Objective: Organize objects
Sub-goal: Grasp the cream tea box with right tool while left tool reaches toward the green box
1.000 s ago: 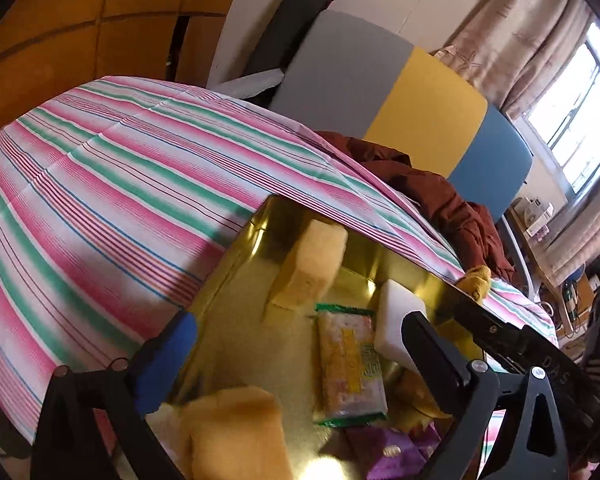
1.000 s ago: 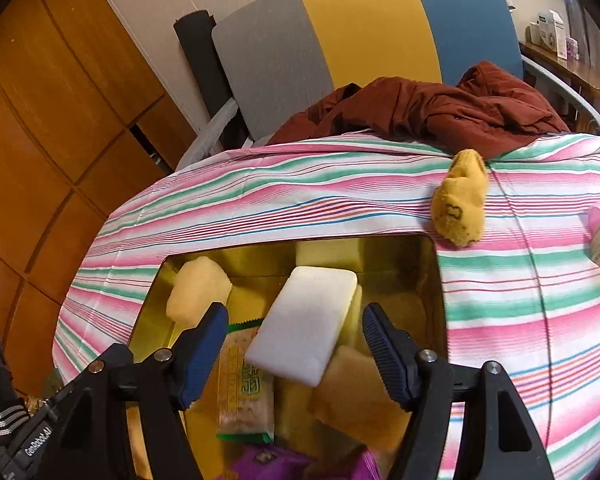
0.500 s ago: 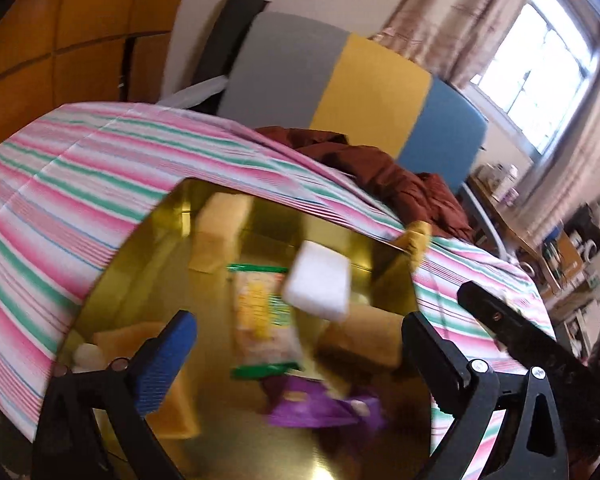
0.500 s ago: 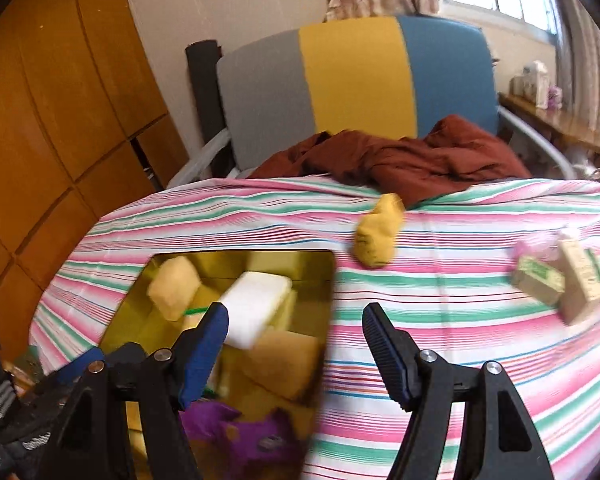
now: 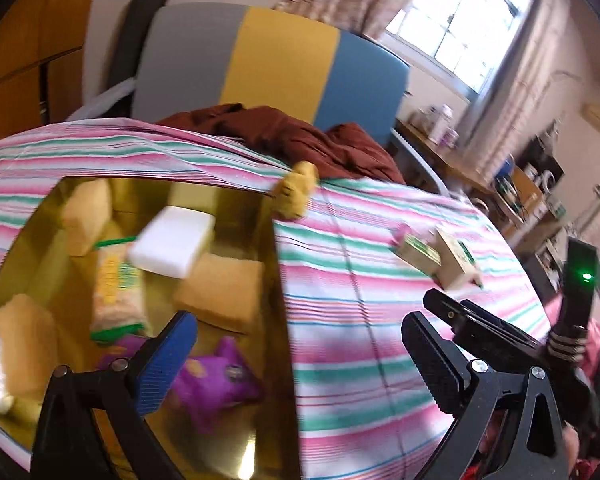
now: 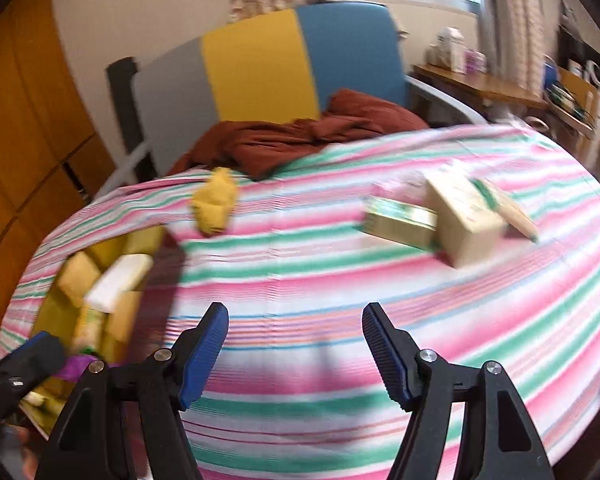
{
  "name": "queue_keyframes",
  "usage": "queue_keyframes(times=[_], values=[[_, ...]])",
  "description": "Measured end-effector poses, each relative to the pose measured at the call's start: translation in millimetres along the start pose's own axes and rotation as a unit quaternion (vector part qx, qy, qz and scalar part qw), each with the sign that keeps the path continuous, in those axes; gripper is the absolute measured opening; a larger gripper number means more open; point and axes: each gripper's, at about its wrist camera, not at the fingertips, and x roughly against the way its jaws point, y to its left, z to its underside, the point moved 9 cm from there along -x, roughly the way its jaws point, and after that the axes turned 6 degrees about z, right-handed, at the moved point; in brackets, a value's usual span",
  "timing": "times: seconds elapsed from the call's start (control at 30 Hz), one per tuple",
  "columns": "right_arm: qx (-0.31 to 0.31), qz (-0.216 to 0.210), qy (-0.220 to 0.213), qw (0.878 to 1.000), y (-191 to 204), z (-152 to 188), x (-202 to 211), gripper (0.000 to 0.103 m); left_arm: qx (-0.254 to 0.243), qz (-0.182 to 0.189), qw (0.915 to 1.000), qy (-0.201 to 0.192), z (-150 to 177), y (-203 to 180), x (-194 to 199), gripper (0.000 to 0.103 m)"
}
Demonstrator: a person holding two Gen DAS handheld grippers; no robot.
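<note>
Two grippers hang above a table covered in a pink, green and white striped cloth [image 6: 320,280], both with jaws apart and nothing between them. The left gripper [image 5: 300,356] is over the right edge of a gold box [image 5: 278,320] at the table's left side, one pad above the box and the other above the cloth. Inside the box lie a white foam block [image 5: 172,240] resting on tan sponges [image 5: 220,288], a green-edged snack packet [image 5: 116,284] left of them, a purple packet [image 5: 212,380] at the near end, and more sponges along the far and left walls. The right gripper [image 6: 296,348] is over bare cloth to the right of the box. A yellow soft toy [image 6: 214,202] lies on the cloth just beyond the box's far right corner. Farther right sit a green carton [image 6: 400,220] and a pale carton [image 6: 466,216], touching each other, with something pink behind them too blurred to name. Behind the table stands a chair with a grey, yellow and blue back [image 6: 260,72], a rust-brown cloth [image 6: 300,136] heaped on its seat.
</note>
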Motion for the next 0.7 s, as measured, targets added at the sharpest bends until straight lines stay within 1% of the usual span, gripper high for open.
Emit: queue_keyframes(times=[0.07,0.13,0.2,0.27,0.43,0.53,0.7], values=[[-0.015,0.009,0.001,1.000,-23,3,-4,0.071,-0.010,0.015,0.9998,0.009,4,-16,-7,0.103],[-0.026,0.027,0.000,0.999,-48,4,-8,0.071,-0.017,0.028,0.9993,0.019,9,-29,-13,0.103],[-0.034,0.041,-0.007,0.999,-72,2,-12,0.071,-0.023,0.043,0.9983,0.033,15,-40,-21,0.103],[-0.040,0.062,-0.010,0.997,-97,-3,-20,0.071,-0.024,0.045,0.9975,0.049,22,-46,-29,0.103],[-0.064,0.072,-0.009,0.995,-140,-25,-44,0.071,-0.014,0.043,0.9959,0.079,36,-53,-48,0.103],[-0.072,0.066,-0.008,0.995,-154,-39,-59,0.071,-0.021,0.036,0.9953,0.087,39,-55,-54,0.103],[-0.063,0.067,-0.014,0.996,-162,-61,-75,0.071,-0.037,0.026,0.9943,0.096,41,-58,-60,0.103]])
